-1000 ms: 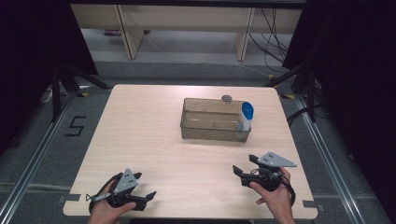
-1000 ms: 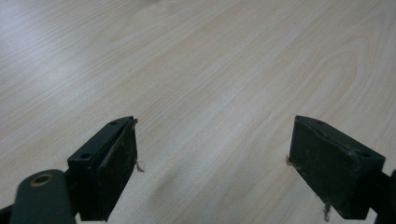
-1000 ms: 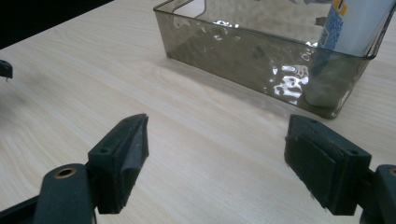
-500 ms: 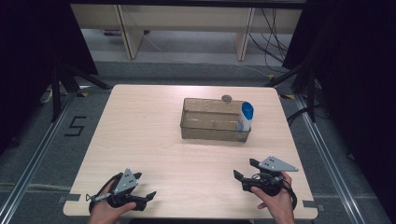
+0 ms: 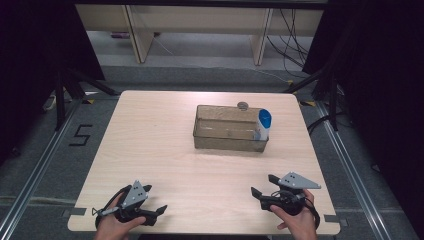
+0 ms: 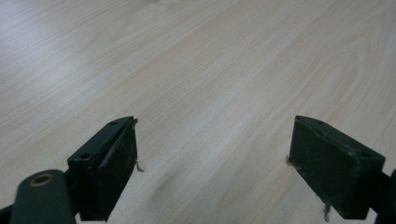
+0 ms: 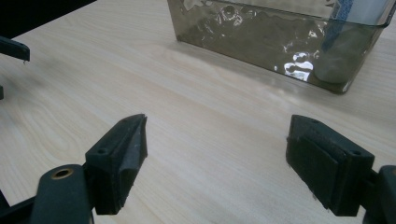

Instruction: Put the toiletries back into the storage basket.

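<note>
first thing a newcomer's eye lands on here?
Probably the clear smoky bin on the far half of the table, with a white bottle with a blue cap standing upright at its right end. Next, the two hand-held grippers at the near edge: the left gripper and the right gripper, both with jaws open and nothing between them.

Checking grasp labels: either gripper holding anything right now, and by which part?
Nothing is held. The left gripper and right gripper both stand open over bare table, apart from the clear bin.
</note>
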`<state>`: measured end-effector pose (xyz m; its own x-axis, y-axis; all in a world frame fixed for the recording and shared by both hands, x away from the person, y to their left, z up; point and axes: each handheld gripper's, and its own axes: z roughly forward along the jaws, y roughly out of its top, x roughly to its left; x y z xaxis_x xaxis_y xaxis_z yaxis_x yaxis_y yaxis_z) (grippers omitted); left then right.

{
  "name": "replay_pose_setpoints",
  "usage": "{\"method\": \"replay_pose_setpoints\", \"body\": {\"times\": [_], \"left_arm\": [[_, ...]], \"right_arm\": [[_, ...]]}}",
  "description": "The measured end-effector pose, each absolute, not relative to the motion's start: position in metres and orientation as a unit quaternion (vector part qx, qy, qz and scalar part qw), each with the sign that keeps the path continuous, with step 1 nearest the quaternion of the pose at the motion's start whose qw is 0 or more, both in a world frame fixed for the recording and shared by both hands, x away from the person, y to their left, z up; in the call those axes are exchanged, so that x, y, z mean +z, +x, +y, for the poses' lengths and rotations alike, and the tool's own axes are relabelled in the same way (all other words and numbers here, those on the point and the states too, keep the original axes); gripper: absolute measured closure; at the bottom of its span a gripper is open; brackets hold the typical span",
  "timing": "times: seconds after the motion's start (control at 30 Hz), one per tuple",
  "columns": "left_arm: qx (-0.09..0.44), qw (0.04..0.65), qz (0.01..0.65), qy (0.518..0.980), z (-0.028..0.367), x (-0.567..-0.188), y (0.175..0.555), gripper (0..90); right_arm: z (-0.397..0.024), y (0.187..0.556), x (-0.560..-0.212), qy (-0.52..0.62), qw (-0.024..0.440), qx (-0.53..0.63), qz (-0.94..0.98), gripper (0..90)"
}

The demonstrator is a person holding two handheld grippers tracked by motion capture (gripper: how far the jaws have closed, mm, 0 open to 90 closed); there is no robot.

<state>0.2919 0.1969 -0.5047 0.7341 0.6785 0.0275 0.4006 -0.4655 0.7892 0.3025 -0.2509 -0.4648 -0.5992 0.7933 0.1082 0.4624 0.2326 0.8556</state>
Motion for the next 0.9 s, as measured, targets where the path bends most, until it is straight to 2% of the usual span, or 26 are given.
{"method": "replay_pose_setpoints", "body": {"times": [0.13,0.17,0.37,0.9], "left_arm": [[0.172,0.403,0.323,0.839,0.197,-0.505,0.292,15.0],[0.171,0.402,0.321,0.840,0.197,-0.504,0.292,15.0],[0.171,0.403,0.322,0.839,0.197,-0.505,0.292,15.0],[0.172,0.404,0.323,0.838,0.197,-0.505,0.292,15.0]], "right_arm": [[-0.253,0.299,-0.465,0.414,0.175,0.463,0.764,20.4],[-0.252,0.295,-0.466,0.431,0.162,0.463,0.758,19.3],[-0.256,0.294,-0.470,0.416,0.170,0.464,0.763,16.5],[-0.266,0.275,-0.478,0.435,0.155,0.448,0.765,15.8]]}}
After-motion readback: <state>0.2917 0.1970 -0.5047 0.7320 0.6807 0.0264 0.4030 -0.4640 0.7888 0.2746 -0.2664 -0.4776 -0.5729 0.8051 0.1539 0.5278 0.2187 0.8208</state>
